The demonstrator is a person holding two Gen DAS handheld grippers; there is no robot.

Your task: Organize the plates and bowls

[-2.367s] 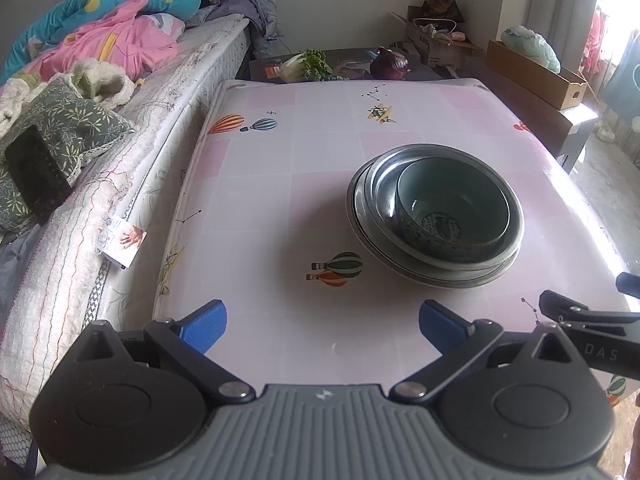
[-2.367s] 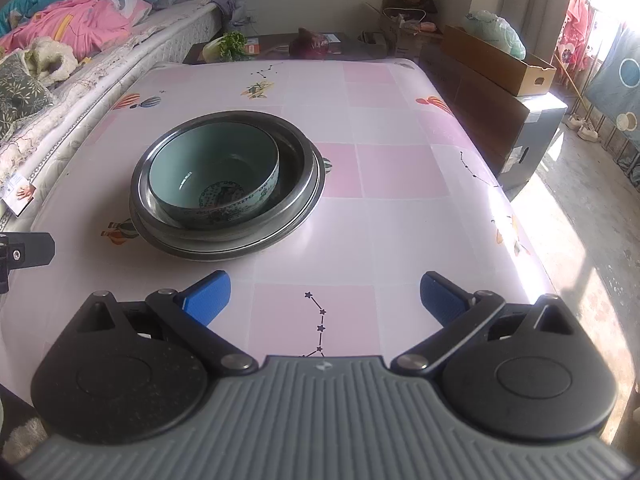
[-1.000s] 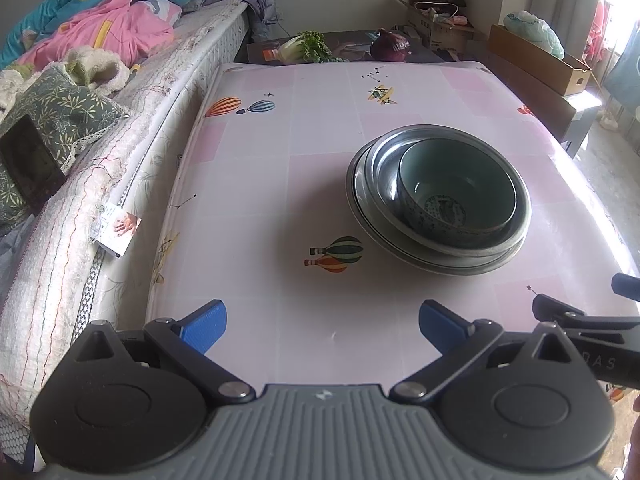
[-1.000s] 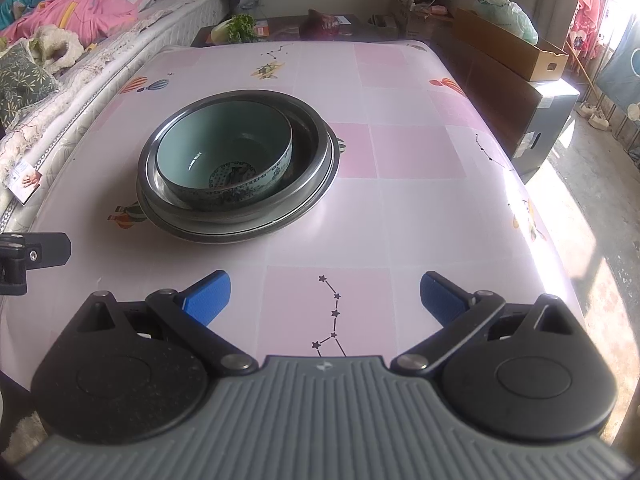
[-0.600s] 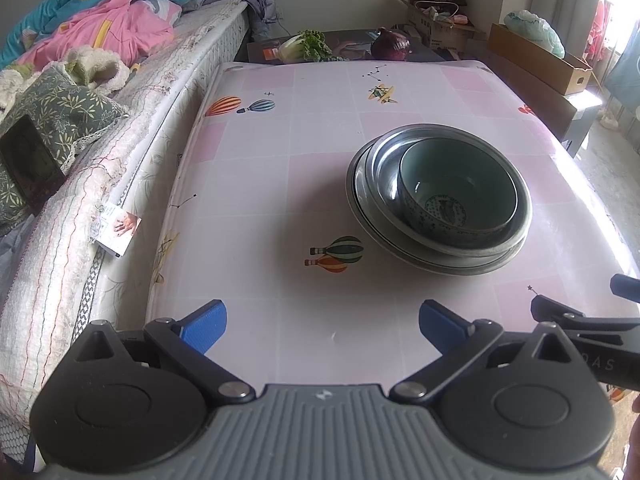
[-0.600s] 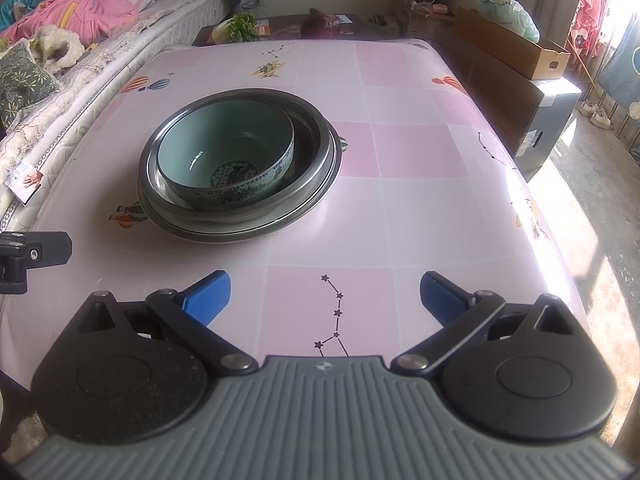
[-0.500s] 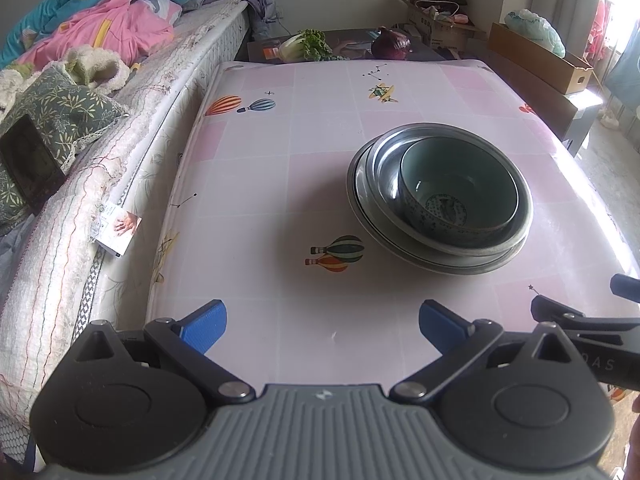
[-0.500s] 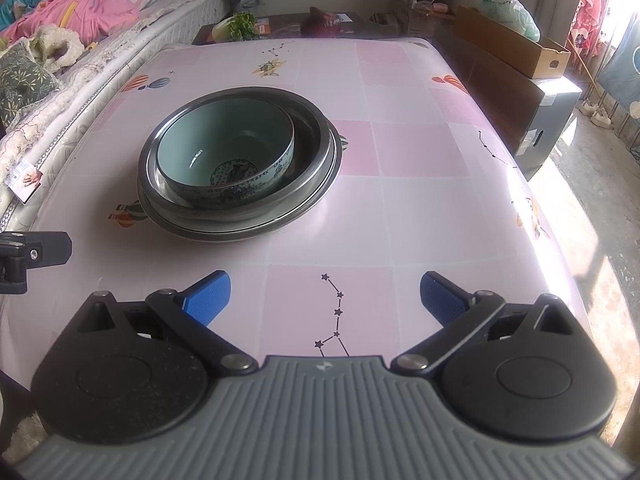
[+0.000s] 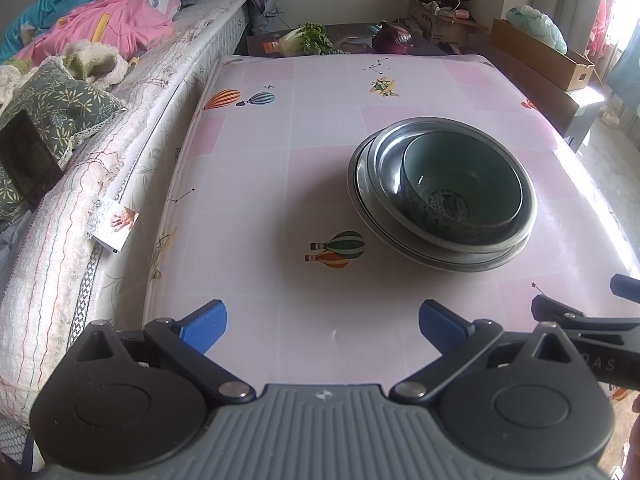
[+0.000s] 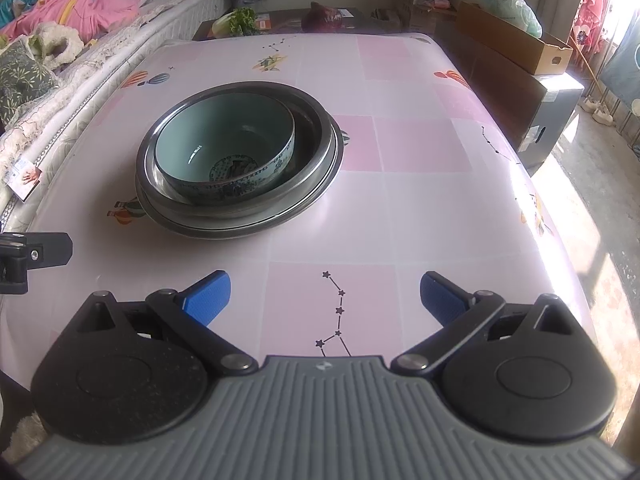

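A pale green ceramic bowl (image 9: pixel 460 188) sits nested in a steel bowl (image 9: pixel 390 156), which sits on a steel plate (image 9: pixel 362 196), on the pink table (image 9: pixel 288 200). The same stack shows in the right wrist view: green bowl (image 10: pixel 224 148), steel bowl (image 10: pixel 316 136), plate (image 10: pixel 240 228). My left gripper (image 9: pixel 322 318) is open and empty above the near table edge, left of the stack. My right gripper (image 10: pixel 324 294) is open and empty, near and right of the stack.
A bed (image 9: pixel 80 152) with a mattress, pillow and clothes runs along the table's left side. A low table with greens (image 9: pixel 306 38) and a purple cabbage (image 9: pixel 392 38) stands behind. Cardboard boxes (image 10: pixel 516 48) stand to the right.
Both grippers rose slightly and tilted down since 2.4 s ago, so the stack sits a little higher in view. Almost no movement in the last second. Both stay open.
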